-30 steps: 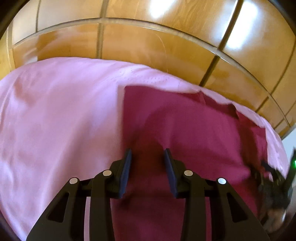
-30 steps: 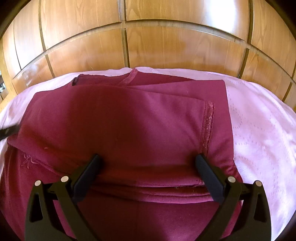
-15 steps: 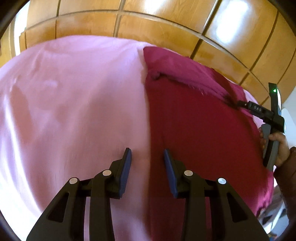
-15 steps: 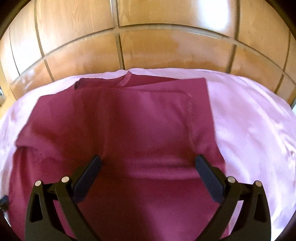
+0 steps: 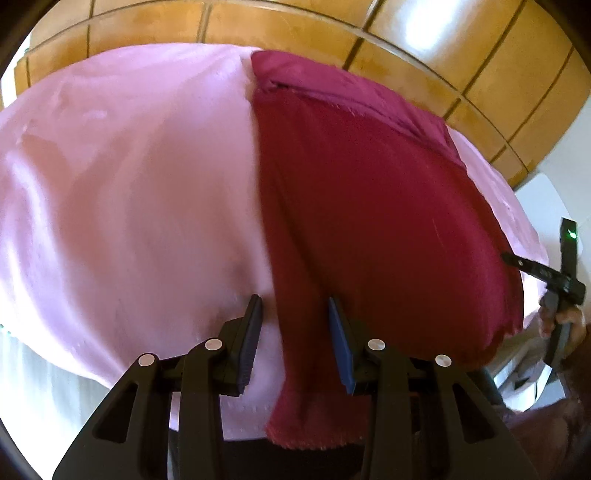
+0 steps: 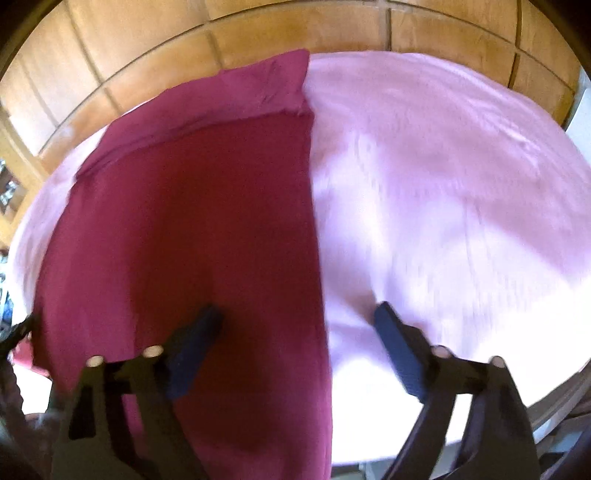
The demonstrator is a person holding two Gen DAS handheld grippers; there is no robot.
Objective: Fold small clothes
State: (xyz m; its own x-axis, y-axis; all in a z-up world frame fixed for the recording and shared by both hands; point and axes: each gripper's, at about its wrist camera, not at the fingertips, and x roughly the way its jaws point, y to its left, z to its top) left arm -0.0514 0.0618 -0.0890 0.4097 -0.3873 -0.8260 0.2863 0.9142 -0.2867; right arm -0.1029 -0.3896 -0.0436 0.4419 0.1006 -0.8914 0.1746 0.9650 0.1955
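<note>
Both hands have swung apart to opposite long edges of the maroon garment [image 5: 369, 206], where a second ago they hung over its middle. Right-wrist view is motion-blurred; weave unreadable. Garment lies folded into a long panel on the pink sheet [image 5: 129, 177], near end draping off, frayed hem. Left gripper [image 5: 295, 332] stands apart, straddling the left edge, unclamped. Right gripper [image 6: 295, 332], just narrowing, straddles the right edge, unpinched. Glossy wooden panelling [image 5: 280, 26] behind.
</note>
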